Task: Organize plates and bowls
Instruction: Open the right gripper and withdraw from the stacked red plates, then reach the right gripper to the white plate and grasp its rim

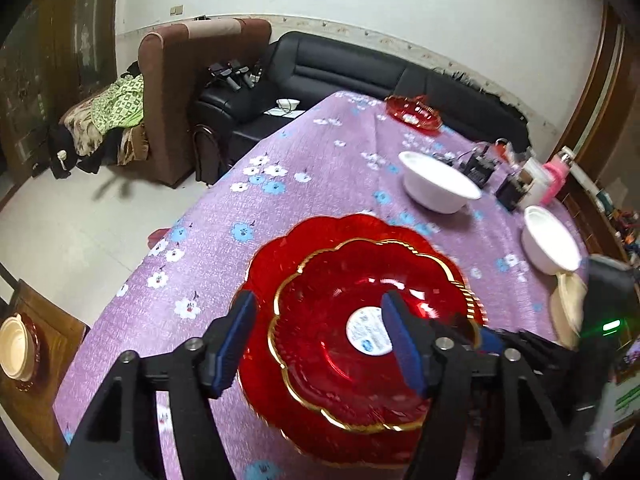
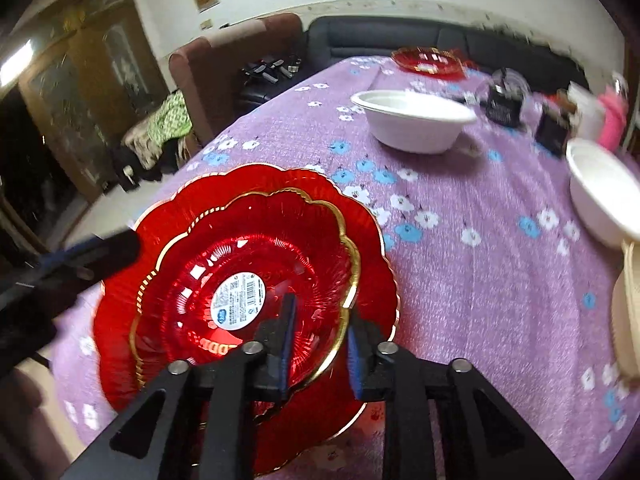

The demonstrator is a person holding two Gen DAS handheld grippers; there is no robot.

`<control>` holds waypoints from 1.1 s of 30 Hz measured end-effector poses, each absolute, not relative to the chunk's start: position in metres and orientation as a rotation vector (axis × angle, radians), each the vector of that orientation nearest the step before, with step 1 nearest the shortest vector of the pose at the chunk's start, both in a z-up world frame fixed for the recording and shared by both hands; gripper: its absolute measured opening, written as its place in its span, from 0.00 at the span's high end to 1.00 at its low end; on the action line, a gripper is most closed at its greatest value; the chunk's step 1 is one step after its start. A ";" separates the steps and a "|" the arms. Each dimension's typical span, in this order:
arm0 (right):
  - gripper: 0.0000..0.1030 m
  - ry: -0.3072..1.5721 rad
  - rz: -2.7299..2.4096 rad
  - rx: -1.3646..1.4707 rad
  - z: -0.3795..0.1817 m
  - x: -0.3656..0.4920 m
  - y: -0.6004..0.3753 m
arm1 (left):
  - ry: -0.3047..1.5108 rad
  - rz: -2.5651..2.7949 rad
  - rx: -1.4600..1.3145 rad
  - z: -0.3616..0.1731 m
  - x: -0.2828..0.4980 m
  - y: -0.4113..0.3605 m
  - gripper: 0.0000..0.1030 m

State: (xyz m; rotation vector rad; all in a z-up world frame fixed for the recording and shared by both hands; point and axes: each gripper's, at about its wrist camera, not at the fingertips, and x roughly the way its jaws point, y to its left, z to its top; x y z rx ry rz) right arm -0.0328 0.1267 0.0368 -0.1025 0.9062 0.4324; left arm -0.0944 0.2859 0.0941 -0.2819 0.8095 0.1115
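A small red gold-rimmed plate [image 1: 340, 344] [image 2: 248, 280] with a white sticker lies on a larger red scalloped plate [image 1: 272, 256] [image 2: 120, 280] on the purple flowered tablecloth [image 1: 304, 196] [image 2: 460, 280]. My left gripper [image 1: 320, 336] is open, its jaws either side of the small plate's left rim. My right gripper [image 2: 320, 340] straddles the small plate's right rim, jaws narrowly apart. Two white bowls [image 1: 438, 186] [image 1: 550, 240] [image 2: 412, 120] [image 2: 604, 188] stand farther back. A third red plate [image 1: 412, 112] [image 2: 428, 60] lies at the far end.
Beige bowls [image 1: 566, 308] [image 2: 628, 312] lie at the right edge. Black boxes [image 1: 480, 168], a pink bottle [image 1: 556, 176] and cups stand at the back right. A black sofa [image 1: 340, 68] and brown armchair [image 1: 188, 80] lie beyond the table. A side table [image 1: 36, 344] holds a bowl at the left.
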 end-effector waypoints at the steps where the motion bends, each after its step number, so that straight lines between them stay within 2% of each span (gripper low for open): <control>1: 0.66 0.897 0.428 -0.131 0.036 -0.035 0.131 | 0.804 0.104 -0.288 0.097 -0.098 0.286 0.36; 5: 0.57 0.875 0.437 -0.170 0.038 -0.042 0.136 | 0.773 0.085 -0.303 0.110 -0.115 0.284 0.35; 13: 0.48 0.832 0.436 -0.115 0.057 -0.051 0.114 | 0.740 0.080 -0.337 0.122 -0.134 0.280 0.31; 19: 0.46 0.807 0.415 -0.006 0.072 -0.059 0.074 | 0.725 0.085 -0.285 0.125 -0.148 0.260 0.30; 25: 0.46 0.816 0.347 0.069 0.071 -0.062 0.028 | 0.630 0.149 -0.103 0.135 -0.167 0.221 0.29; 28: 0.46 0.823 0.319 0.108 0.070 -0.061 0.009 | 0.594 0.142 -0.041 0.141 -0.173 0.204 0.26; 33: 0.46 0.806 0.312 0.125 0.075 -0.061 -0.002 | 0.577 0.086 -0.065 0.148 -0.175 0.196 0.24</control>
